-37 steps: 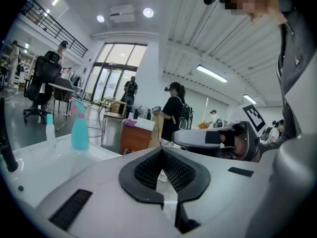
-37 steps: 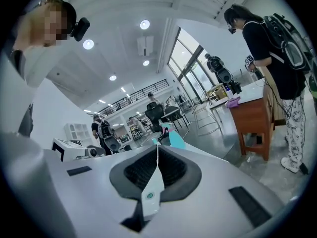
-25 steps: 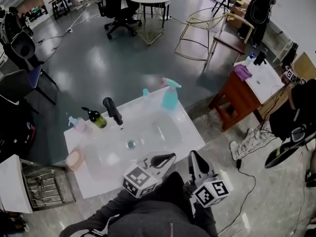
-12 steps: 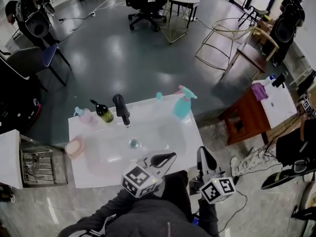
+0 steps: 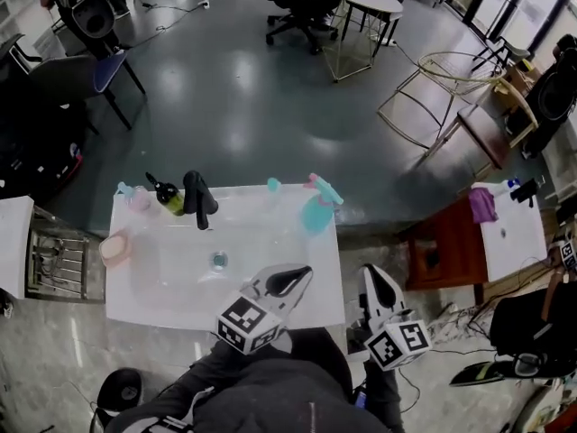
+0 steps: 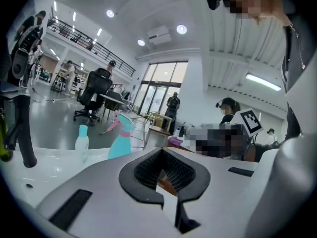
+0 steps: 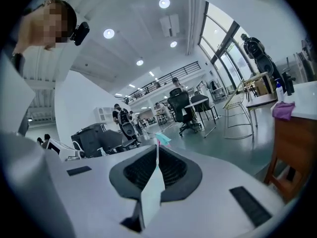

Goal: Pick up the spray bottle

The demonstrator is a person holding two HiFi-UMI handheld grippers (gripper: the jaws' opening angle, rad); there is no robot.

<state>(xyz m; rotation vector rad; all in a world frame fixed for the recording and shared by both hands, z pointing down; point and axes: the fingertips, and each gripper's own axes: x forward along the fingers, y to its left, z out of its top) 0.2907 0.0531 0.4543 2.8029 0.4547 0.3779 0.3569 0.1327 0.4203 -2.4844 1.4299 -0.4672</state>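
Holding both grippers low by the near right corner of the white surface [image 5: 144, 307], we note the left gripper [image 5: 290, 279] with jaws closed together on nothing. The right gripper [image 5: 374, 282] is likewise pressed shut and empty. The teal spray bottle [image 5: 317, 209] stands upright at the far right corner, well apart from both, with a small bottle [image 5: 273, 186] near its left.

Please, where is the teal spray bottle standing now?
In the head view, the teal spray bottle stands at the far right corner of the white sink counter, just right of a small teal-capped bottle.
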